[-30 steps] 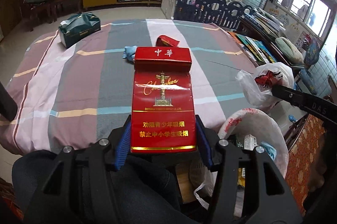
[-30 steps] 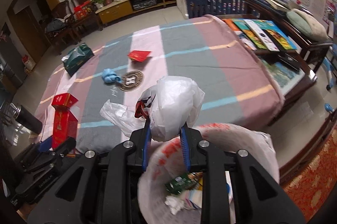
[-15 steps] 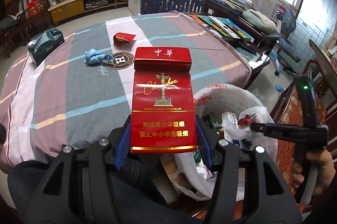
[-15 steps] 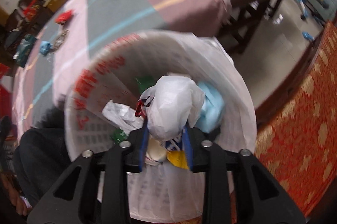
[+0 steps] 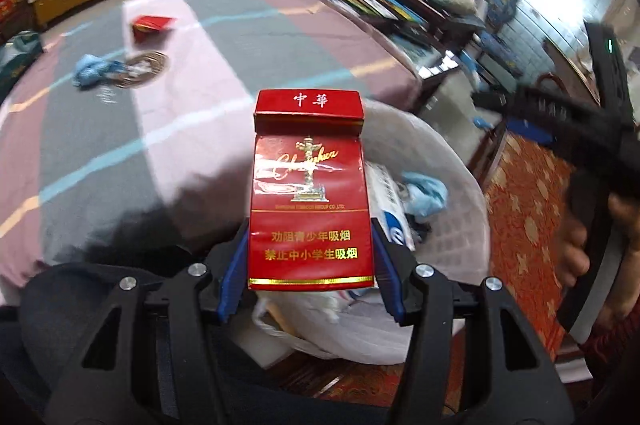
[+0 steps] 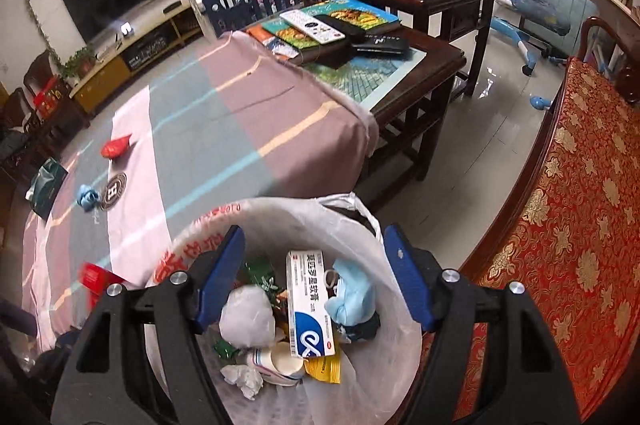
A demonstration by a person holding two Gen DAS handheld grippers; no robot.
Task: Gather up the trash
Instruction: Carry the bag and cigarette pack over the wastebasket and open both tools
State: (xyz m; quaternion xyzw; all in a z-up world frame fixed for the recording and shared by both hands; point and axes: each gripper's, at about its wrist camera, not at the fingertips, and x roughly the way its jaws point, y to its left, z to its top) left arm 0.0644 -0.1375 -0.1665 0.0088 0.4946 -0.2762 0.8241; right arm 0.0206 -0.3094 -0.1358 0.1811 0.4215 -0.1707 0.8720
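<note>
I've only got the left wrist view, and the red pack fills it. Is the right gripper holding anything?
Observer: No. The right gripper is open and empty, hanging over the trash bin.
Operator: What lies in the bin behind my cigarette pack?
Observer: A crumpled white bag, beside a white-and-blue medicine box.
Operator: Anything nearer me?
Observer: A paper cup lying on its side.

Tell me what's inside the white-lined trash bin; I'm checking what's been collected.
Inside the white-lined trash bin: a white-and-blue medicine box, crumpled white plastic bag, light-blue glove, paper cup, yellow wrapper, green wrappers. Anything beneath them is covered.
</note>
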